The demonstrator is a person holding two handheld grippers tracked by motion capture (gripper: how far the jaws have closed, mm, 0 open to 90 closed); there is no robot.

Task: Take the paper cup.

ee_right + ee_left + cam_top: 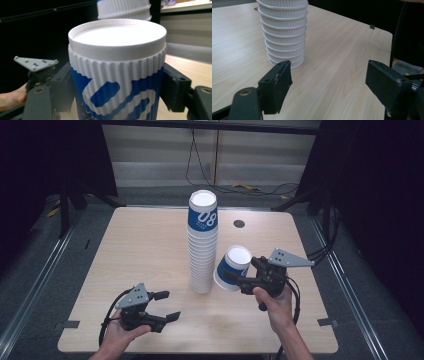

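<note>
Ribbed paper cup [117, 75]; matt wood table [145, 250]

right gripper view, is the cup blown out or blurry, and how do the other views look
Right gripper view: the held cup is sharp on its ribs, but its white rim glares almost featureless. Left gripper view: the tongs are soft, the cup stack crisper. High view: the table is evenly lit, the surroundings very dark.

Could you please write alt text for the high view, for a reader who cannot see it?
The right claw, in a person's hand, grips a blue-and-white paper cup, tilted, beside a tall stack of upside-down cups on a light wooden table. The left claw hangs open over the table's near left part, holding nothing.
</note>
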